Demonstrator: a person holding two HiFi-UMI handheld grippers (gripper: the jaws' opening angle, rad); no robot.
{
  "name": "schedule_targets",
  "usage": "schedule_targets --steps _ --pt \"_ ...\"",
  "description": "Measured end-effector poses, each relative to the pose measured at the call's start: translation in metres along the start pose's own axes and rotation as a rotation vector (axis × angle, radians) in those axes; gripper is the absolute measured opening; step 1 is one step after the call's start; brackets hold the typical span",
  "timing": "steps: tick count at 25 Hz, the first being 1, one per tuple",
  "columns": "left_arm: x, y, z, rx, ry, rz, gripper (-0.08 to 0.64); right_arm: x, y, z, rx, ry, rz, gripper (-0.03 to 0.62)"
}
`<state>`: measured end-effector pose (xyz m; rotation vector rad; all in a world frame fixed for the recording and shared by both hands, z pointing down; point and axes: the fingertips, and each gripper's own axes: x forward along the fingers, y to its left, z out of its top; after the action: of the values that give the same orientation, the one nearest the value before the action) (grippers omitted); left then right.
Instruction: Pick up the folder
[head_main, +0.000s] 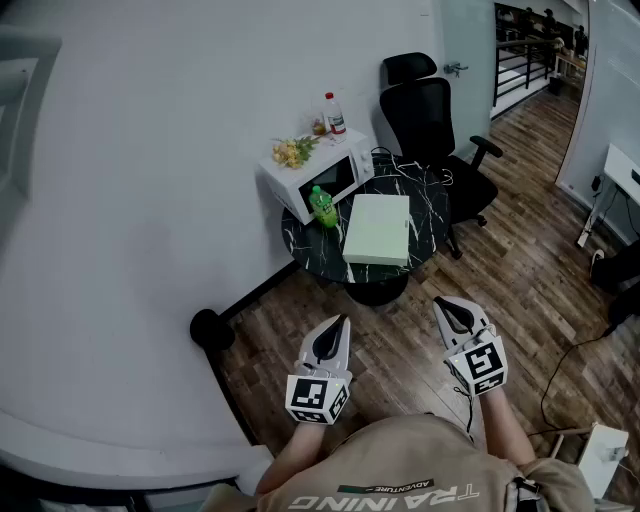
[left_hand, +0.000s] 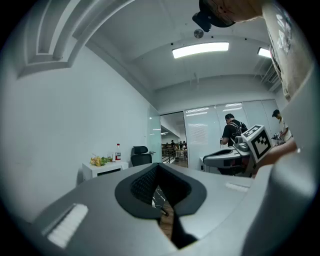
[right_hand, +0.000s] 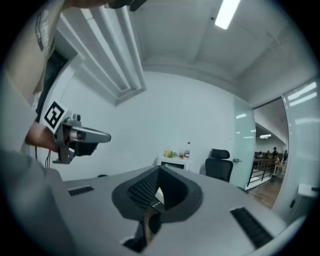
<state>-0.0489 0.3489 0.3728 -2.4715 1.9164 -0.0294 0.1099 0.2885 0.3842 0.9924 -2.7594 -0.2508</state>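
Ahead, the pale green folder (head_main: 377, 229) lies flat on a dark desk (head_main: 432, 205); probably light, stiff, best pinched at its near edge. Fingers of left gripper (head_main: 338, 325) and right gripper (head_main: 447, 307) closed, empty.

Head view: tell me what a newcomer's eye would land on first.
The pale green folder stands out, lying flat on the round black marble table, beside a green bottle and a white microwave. Nearer the camera, the left gripper and right gripper are both shut and empty, above the wood floor, short of the table.
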Motion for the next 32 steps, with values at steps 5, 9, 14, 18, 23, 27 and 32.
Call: schedule_targets --steps 5,9,14,18,23,27,32 --pt "0.004 0.013 0.002 0.006 0.004 0.008 0.006 0.015 0.004 -0.008 0.022 0.011 0.019 0.009" --pt "-0.002 0.015 -0.023 -0.064 0.058 0.006 0.006 0.019 0.005 -0.019 0.125 0.011 -0.003 0.009" --pt "-0.010 0.019 -0.052 -0.115 0.116 -0.011 0.006 0.019 0.014 -0.035 0.155 0.048 -0.016 0.009" --pt "0.004 0.022 -0.073 -0.123 0.143 -0.053 0.006 0.023 0.020 -0.058 0.190 0.091 -0.029 0.011" --pt "0.025 0.010 -0.113 -0.187 0.218 -0.107 0.006 0.023 0.029 -0.108 0.289 0.211 -0.004 0.011" --pt "0.066 0.019 -0.118 -0.146 0.216 -0.092 0.006 0.054 0.006 -0.119 0.252 0.198 0.060 0.011" --pt "0.126 0.022 -0.107 -0.160 0.232 -0.061 0.006 0.104 -0.059 -0.117 0.196 0.149 0.131 0.011"
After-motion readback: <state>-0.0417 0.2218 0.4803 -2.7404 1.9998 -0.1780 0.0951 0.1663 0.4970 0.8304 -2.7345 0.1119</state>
